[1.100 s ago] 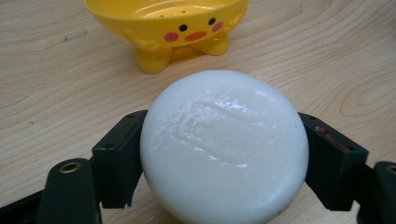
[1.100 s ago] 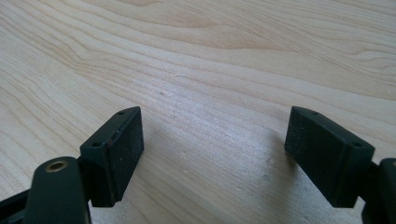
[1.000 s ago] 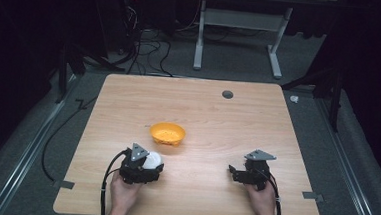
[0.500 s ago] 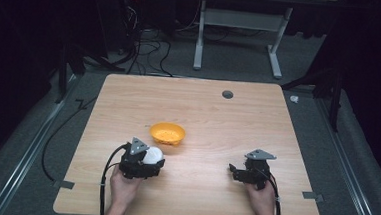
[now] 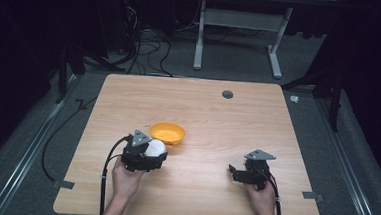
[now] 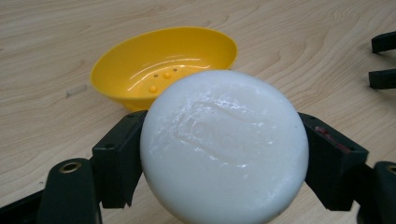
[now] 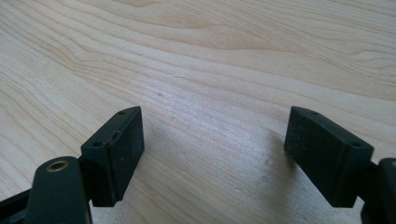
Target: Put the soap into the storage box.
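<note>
Soap held by the yellow dish

The left gripper [image 6: 224, 154] squeezes the round white soap [image 6: 224, 149] just beside the yellow dish [image 6: 140, 65]. The right gripper [image 7: 212, 154] has its fingers wide over the tabletop [image 7: 210, 56].

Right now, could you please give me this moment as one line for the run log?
left gripper: shut on soap | dish: empty, just beyond soap | right gripper: open, over bare table

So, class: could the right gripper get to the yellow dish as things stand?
Probably yes: the right gripper is open and empty, with bare table between it and the yellow dish; the left gripper holds soap beside it.
</note>
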The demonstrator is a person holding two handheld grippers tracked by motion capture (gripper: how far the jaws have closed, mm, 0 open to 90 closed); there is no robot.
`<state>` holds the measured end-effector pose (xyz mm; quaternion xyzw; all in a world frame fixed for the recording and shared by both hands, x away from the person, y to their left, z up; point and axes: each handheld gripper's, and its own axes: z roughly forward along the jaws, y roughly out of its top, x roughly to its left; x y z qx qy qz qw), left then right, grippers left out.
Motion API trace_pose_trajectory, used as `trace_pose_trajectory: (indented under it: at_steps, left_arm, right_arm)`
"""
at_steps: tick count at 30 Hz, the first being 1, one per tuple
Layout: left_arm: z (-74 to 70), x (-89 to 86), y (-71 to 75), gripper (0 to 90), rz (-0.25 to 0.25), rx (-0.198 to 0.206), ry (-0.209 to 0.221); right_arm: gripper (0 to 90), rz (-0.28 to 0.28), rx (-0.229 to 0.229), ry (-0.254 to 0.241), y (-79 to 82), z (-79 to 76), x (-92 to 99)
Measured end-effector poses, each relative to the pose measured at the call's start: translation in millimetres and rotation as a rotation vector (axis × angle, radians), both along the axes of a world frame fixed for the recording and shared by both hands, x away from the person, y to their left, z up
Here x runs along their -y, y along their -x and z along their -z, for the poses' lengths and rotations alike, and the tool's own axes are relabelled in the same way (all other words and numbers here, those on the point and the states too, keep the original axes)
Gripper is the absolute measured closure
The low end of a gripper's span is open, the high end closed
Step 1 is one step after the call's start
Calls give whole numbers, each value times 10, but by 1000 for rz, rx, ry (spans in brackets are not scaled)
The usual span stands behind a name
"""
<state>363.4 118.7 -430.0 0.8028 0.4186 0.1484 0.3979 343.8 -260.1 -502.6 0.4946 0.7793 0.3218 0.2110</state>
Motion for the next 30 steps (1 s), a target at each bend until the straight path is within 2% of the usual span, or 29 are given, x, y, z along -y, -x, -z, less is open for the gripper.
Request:
trace_pose_trajectory:
  at_steps: [4,19,24,30]
  left_arm:
    - [-30,57,-53,240,8,-2,-12]
    - [-126,159,-233,240,23,-11,-10]
    - [-154,168,-308,240,21,-20,12]
    - [-180,203,-380,239,23,-27,-3]
  right_arm:
    - [208,-1,-1,-1,2,0,-1]
    - [209,-3,0,0,2,0,1]
    - [208,-4,0,-1,2,0,2]
    - [208,-3,0,-1,2,0,2]
